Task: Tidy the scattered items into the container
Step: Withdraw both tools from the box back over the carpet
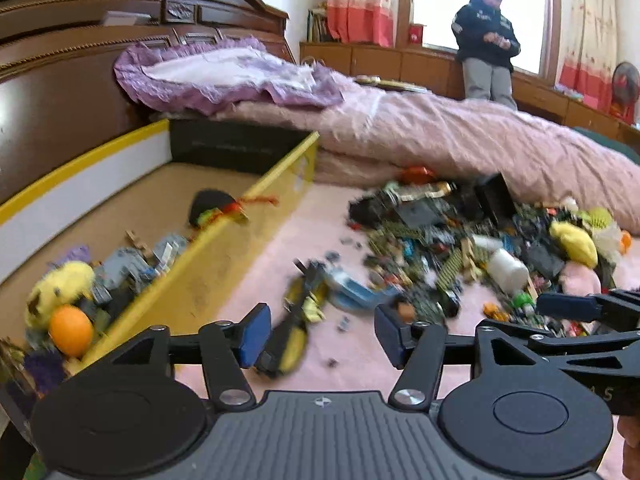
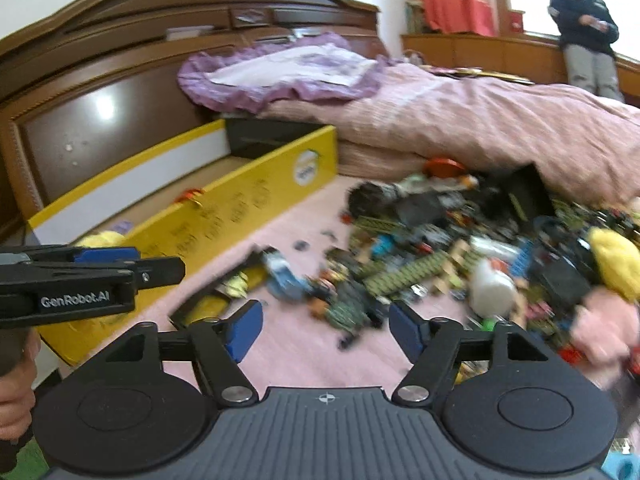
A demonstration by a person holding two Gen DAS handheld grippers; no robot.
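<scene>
A long yellow cardboard box (image 1: 224, 236) (image 2: 240, 216) lies open on the pink bed sheet at the left. It holds an orange (image 1: 71, 330), a yellow plush (image 1: 60, 288), grey blocks and a black pouch (image 1: 214, 208). A heap of small toys and bricks (image 1: 460, 248) (image 2: 460, 248) is spread on the sheet to the right, with a white bottle (image 1: 508, 270) (image 2: 490, 286) and a yellow plush (image 1: 574, 240). My left gripper (image 1: 322, 330) is open and empty above a black-and-yellow toy (image 1: 296, 320). My right gripper (image 2: 326, 326) is open and empty above the near edge of the heap.
A pink quilt (image 1: 460, 136) and purple pillow (image 1: 224, 72) lie behind the heap. A dark wooden headboard (image 1: 60, 80) stands behind the box. A person (image 1: 486, 44) stands by the window at the far side. The right gripper shows in the left view (image 1: 580, 312).
</scene>
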